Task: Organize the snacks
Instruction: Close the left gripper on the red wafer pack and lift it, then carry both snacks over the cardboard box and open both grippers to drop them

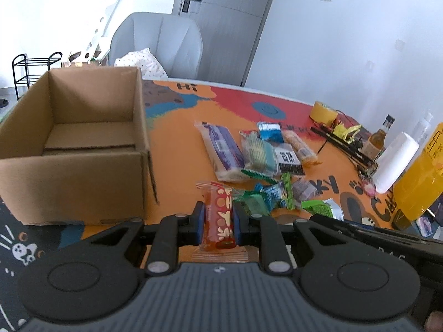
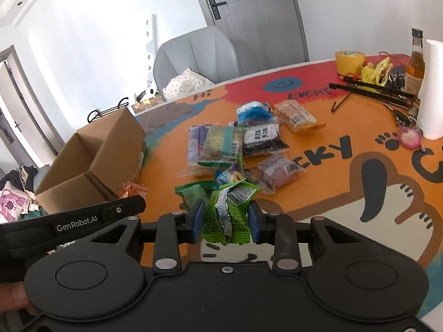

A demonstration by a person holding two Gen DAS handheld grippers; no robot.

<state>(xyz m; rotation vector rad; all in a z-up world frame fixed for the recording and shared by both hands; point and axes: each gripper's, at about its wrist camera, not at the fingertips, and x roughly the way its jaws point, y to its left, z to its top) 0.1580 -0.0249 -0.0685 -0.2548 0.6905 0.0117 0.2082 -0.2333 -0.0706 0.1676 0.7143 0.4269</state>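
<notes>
Both tools are matte black plastic: the left gripper (image 1: 218, 218) and right gripper (image 2: 225, 218) carry blue pads (image 1: 201, 222), silver pivot screws (image 2: 165, 263), round side discs, and white "GenRobot.AI" lettering (image 2: 76, 224).

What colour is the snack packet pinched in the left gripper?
Orange-red packet with white and pale shapes printed on it, best seen in the left wrist view.

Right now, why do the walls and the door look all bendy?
Both wrist cameras use a fisheye lens: in the left wrist view the door leans and the corners go dark; in the right wrist view the table curves, and bright glare washes out the wall.
</notes>
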